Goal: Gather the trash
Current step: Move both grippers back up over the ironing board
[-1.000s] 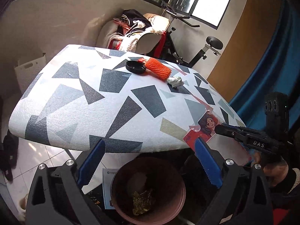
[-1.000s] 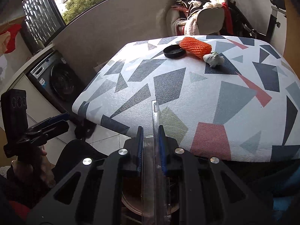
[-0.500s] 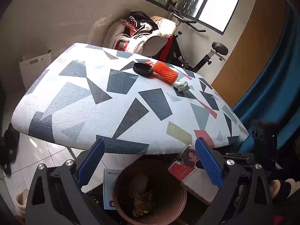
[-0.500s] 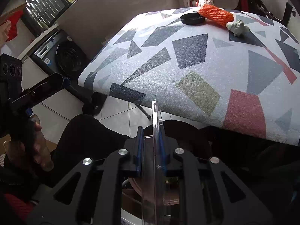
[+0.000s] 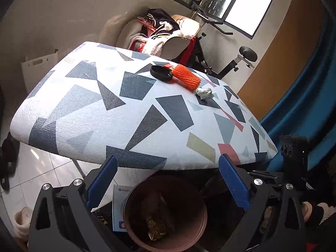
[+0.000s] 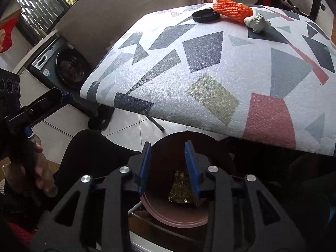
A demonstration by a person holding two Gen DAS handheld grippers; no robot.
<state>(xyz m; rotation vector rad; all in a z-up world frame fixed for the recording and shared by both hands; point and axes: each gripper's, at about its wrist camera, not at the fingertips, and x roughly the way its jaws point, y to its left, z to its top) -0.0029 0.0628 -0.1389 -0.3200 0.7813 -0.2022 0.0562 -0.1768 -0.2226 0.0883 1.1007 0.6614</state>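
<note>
A brown bin (image 5: 204,220) stands on the floor under the near edge of the patterned table (image 5: 126,115). My right gripper (image 6: 168,147) hangs over the bin (image 6: 178,220); its jaws are opening and nothing is between them. A gold wrapper (image 6: 180,191) lies in the bin. At the far end of the table lie a black lid (image 5: 161,73), an orange foam net (image 5: 185,77) and a crumpled tissue (image 5: 204,93). My left gripper (image 5: 167,159) stands wide open and empty just before the table edge, above the bin.
A chair piled with clothes (image 5: 163,35) and an exercise bike (image 5: 231,63) stand behind the table. A washing machine (image 6: 63,63) is at the left, a blue curtain (image 5: 304,105) at the right. A booklet (image 5: 118,208) lies beside the bin. The person's dark-clad leg (image 6: 88,153) is close.
The right gripper came down over the bin with a clear flat package gripped, then its jaws parted and the package is gone from between them. The left gripper stayed open and barely moved.
</note>
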